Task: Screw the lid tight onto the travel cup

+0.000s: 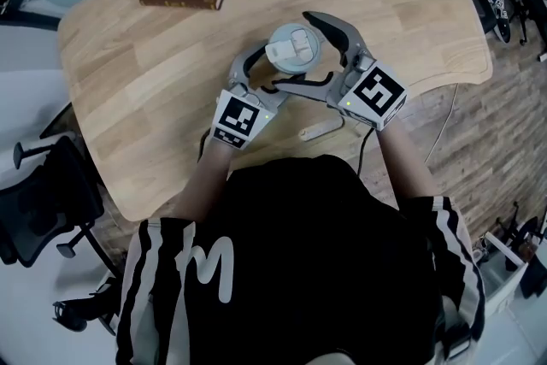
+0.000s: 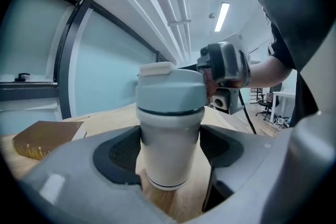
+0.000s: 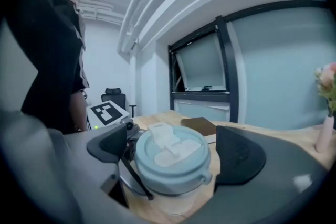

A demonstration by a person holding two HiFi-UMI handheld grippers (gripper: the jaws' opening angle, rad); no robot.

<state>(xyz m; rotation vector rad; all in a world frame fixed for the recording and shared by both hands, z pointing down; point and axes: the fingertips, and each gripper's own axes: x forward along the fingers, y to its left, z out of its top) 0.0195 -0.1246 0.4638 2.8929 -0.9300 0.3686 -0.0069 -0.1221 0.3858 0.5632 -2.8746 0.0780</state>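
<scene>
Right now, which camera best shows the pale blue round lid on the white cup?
The right gripper view: the pale blue round lid is close, top and rim visible. Head view: top only, small. Left gripper view: side only.

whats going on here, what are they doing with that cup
A person at a wooden table is working on a travel cup with two handheld grippers. The left gripper clamps the cup's white body and holds it upright on the table. The right gripper has its jaws spread around the pale blue lid, which sits on the cup, but they are not pressing on it.
</scene>
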